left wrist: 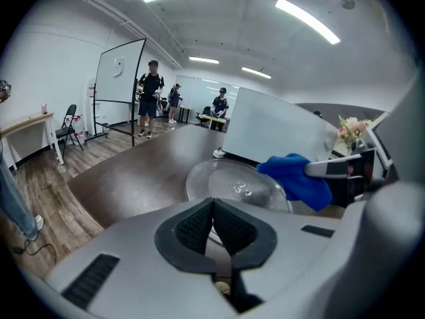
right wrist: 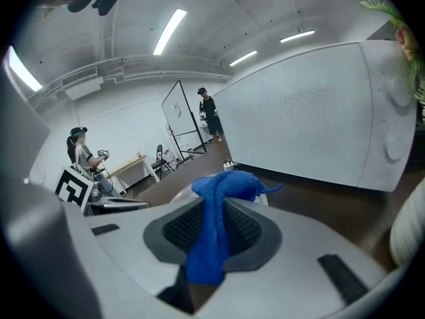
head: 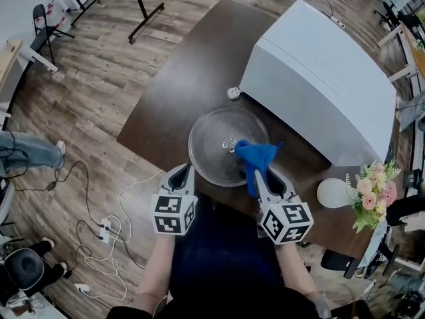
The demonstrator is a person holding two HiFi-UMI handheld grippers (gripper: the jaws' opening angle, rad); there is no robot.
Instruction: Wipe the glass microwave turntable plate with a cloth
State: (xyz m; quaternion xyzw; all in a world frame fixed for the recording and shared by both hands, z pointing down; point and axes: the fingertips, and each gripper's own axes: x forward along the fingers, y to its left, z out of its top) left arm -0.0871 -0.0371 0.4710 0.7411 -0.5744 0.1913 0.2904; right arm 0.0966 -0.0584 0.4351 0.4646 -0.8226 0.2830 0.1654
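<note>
The round glass turntable plate [head: 211, 137] lies flat on the dark brown table [head: 179, 78], in front of the white microwave [head: 319, 78]. My right gripper [head: 256, 173] is shut on a blue cloth [head: 254, 154]; the cloth bunches over the plate's near-right part. In the right gripper view the cloth [right wrist: 219, 198] hangs down between the pads. My left gripper [head: 181, 175] is shut on nothing, at the plate's near-left rim. In the left gripper view the plate [left wrist: 229, 181] lies just beyond my left gripper [left wrist: 212, 203], with the cloth [left wrist: 295, 175] at right.
A small white part [head: 233, 93] sits on the table behind the plate, by the microwave. A white round object [head: 332, 193] and a flower bunch [head: 372, 195] stand at the right. Cables and a power strip [head: 103, 231] lie on the floor at left. People stand far off [left wrist: 151, 92].
</note>
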